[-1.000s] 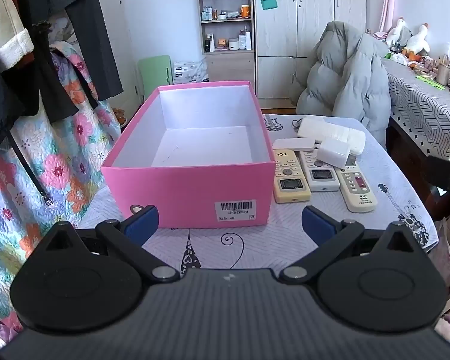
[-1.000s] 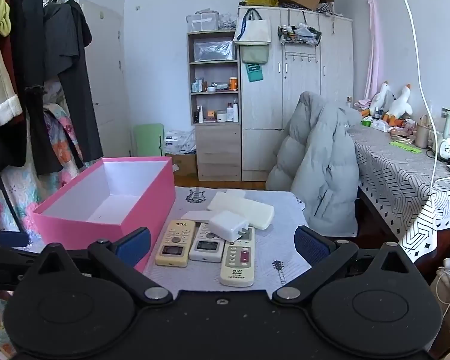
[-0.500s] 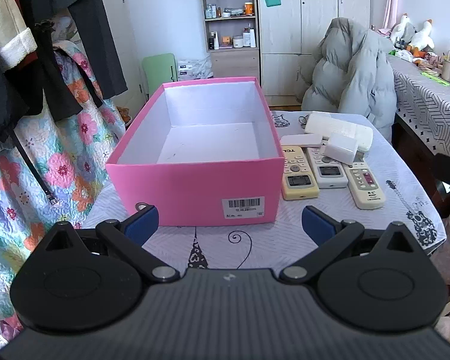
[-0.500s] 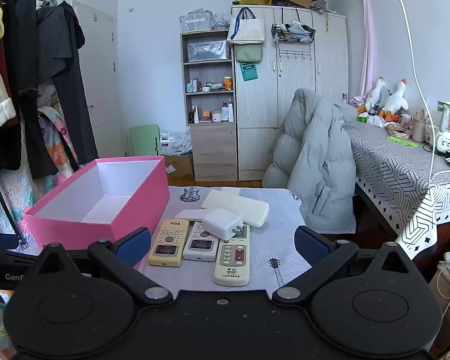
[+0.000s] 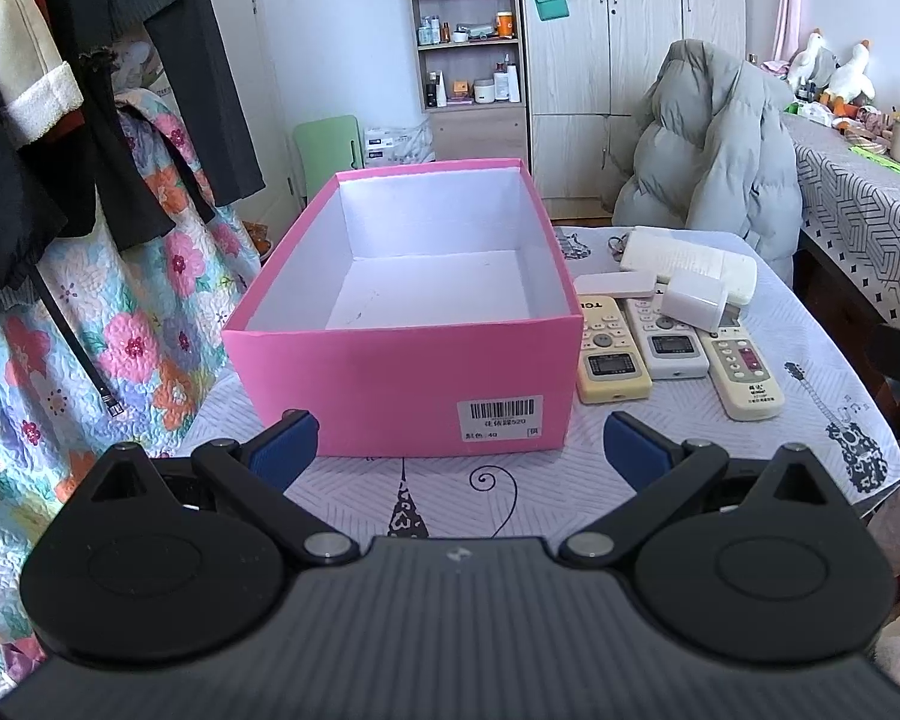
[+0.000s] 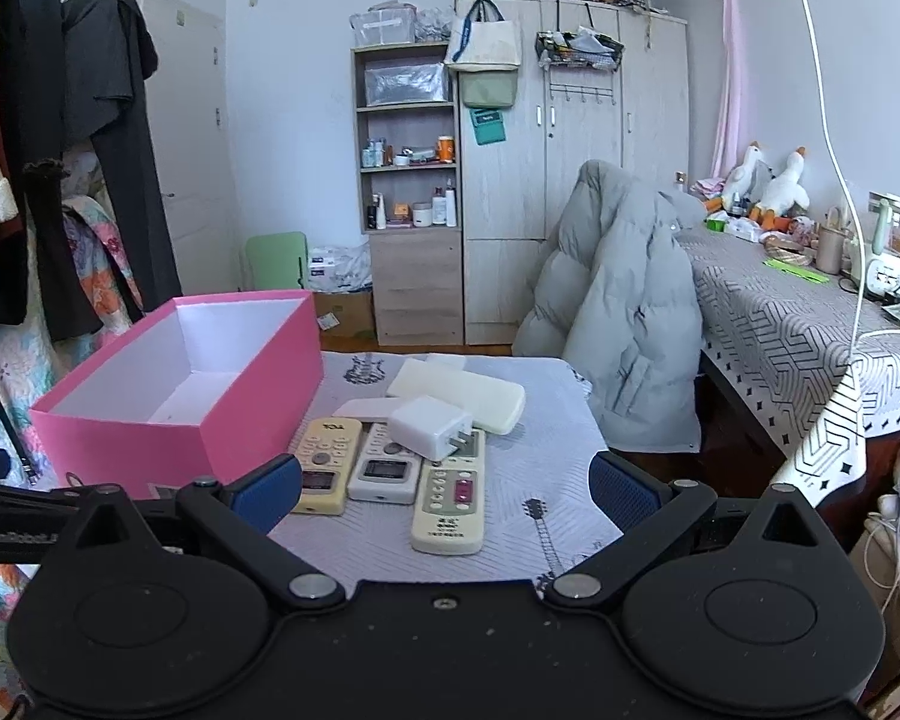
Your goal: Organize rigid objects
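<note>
My left hand-held gripper [image 5: 456, 441] and right hand-held gripper [image 6: 444, 489] hover wide open, holding nothing. Beyond, three plastic remote controls [image 6: 384, 468] and a white charger block [image 6: 429, 427] lie beside the empty pink cardboard box [image 5: 402, 360], seemingly awaiting packing.

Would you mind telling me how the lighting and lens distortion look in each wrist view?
Left wrist view: even daylight, pink box sharp, wardrobe lines bowed by the fisheye. Right wrist view: dark vignette at the corners, remotes in focus, hanging clothes underexposed and curved at the left edge.
</note>
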A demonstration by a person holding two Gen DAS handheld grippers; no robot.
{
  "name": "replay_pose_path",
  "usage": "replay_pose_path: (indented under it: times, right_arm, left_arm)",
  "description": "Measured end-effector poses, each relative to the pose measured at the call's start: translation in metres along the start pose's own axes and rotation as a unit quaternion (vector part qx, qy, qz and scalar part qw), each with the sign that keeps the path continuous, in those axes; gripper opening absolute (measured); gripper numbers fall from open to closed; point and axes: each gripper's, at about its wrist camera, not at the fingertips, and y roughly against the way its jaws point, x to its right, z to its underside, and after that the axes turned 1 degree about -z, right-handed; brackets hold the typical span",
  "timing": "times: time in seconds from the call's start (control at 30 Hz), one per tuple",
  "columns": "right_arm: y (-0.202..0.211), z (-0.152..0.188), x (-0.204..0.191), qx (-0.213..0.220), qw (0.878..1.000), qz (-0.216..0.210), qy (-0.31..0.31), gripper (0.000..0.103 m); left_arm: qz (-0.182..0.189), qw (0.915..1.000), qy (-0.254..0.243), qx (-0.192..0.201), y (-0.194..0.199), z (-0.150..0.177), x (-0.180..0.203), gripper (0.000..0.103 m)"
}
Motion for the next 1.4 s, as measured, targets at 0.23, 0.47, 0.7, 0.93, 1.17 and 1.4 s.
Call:
replay_pose_path:
  times: [0.23, 0.47, 0.7, 0.93, 1.17, 1.4]
  right_arm:
    - [-0.003, 0.003, 0.008, -0.007, 1.0, 0.012, -0.008, 0.103]
    - [-0.004, 0.005, 0.011, -0.014, 1.0, 0.015, 0.0, 0.103]
    - [-0.004, 0.005, 0.009, -0.017, 1.0, 0.011, 0.004, 0.103]
    - [-0.005, 0.006, 0.006, -0.021, 1.0, 0.007, 0.012, 0.103]
    - [-0.007, 0.007, 0.003, -0.024, 1.0, 0.003, 0.017, 0.103]
    - [-0.007, 0.009, 0.002, -0.027, 0.999, 0.003, 0.021, 0.103]
  left_arm:
    - [0.0, 1.0, 0.002, -0.002, -0.001, 0.0, -0.001, 0.103]
    - [0.001, 1.0, -0.001, -0.005, -0.003, 0.0, 0.0, 0.103]
    - [0.016, 0.9999, -0.001, -0.002, -0.003, 0.0, 0.0, 0.103]
    - [0.034, 0.9993, 0.011, -0.009, -0.004, -0.003, -0.001, 0.103]
    - [0.043, 0.999, 0.012, -0.005, -0.005, -0.002, -0.002, 0.103]
    - [0.041, 0.999, 0.015, -0.013, -0.008, -0.001, -0.003, 0.103]
